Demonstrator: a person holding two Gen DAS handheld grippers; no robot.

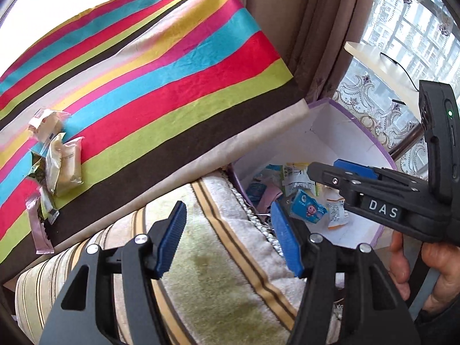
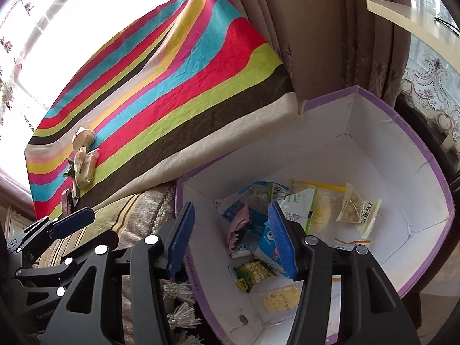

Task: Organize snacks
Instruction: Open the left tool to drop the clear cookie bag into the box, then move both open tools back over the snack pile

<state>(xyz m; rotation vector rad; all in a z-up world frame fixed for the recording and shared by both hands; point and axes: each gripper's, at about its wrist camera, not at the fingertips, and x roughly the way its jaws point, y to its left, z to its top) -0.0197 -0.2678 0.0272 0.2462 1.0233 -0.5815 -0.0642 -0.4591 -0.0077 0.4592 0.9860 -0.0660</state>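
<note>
Both my grippers are standing spread with nothing between their blue pads. My right gripper (image 2: 231, 237) is hovering over the purple-edged box (image 2: 431, 155), pointing down into it. My left gripper (image 1: 228, 237) is hanging just beside the box (image 1: 385, 149), above a striped cushion (image 1: 207, 273). Inside the box, packed snacks (image 2: 258, 247) are lying in a loose heap on the white floor. Well apart from the box, on the striped tablecloth (image 1: 161, 66), more snack packets (image 1: 57, 161) are waiting in a cluster near the cloth's far end.
</note>
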